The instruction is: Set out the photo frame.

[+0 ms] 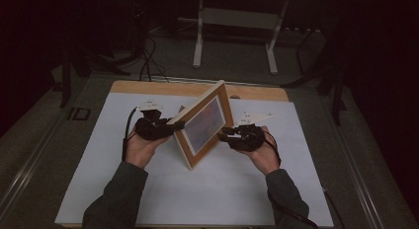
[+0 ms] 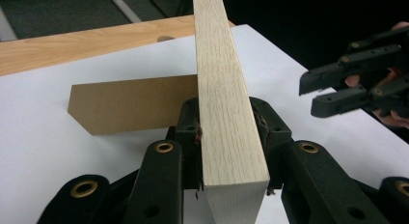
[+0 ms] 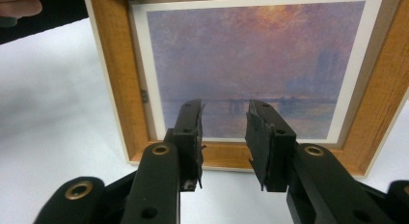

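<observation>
Upright on the white surface (image 1: 247,189), a wooden picture frame (image 1: 201,124) is held on its lower edge, its glazed front turned toward the right gripper (image 1: 228,136). Its side rail is clamped between the jaws of the left gripper (image 1: 174,125), and in the left gripper view the pale wood (image 2: 226,113) is seen pressed on both sides by the black pads. A brown cardboard stand (image 2: 130,108) is seen behind the frame (it rests on the white sheet). The right gripper is held just in front of the picture (image 3: 251,64), a hazy purple and orange scene; its jaws stand apart with nothing between them, near the frame's lower rail but not touching it.
</observation>
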{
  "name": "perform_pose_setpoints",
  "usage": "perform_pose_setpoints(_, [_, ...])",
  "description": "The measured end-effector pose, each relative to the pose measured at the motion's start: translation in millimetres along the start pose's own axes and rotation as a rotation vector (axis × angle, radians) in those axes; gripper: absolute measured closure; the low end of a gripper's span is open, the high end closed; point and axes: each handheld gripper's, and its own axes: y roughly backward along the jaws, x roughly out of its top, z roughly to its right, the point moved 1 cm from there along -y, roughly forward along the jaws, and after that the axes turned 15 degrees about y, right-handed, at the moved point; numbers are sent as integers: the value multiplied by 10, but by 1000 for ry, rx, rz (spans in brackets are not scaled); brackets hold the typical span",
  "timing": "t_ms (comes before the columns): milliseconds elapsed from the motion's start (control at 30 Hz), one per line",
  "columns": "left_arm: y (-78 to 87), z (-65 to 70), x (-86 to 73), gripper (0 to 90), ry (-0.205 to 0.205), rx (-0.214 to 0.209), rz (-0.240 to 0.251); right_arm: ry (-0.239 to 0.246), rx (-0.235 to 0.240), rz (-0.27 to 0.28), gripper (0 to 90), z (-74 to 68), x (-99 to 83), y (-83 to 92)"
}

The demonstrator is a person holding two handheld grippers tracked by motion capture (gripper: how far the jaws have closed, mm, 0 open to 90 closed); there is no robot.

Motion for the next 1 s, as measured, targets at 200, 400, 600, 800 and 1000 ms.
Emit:
perform_pose_setpoints(200, [7, -18, 20, 706, -29, -21, -17, -5, -5, 1, 659, 17, -6, 32])
perform_pose_setpoints(400, [19, -91, 45, 726, -24, -61, -13, -6, -10, 0, 658, 33, -14, 55])
perform_pose_setpoints(600, [26, -126, 63, 725, -36, -76, -25, -6, -11, -2, 657, 44, -20, 63])
perform_pose_setpoints(800, [48, -179, 79, 726, -40, -95, -36, -10, -17, -3, 655, 61, -36, 74])
perform_pose_setpoints(1000, [66, -234, 99, 727, -51, -117, -49, -19, -23, -7, 655, 80, -60, 95])
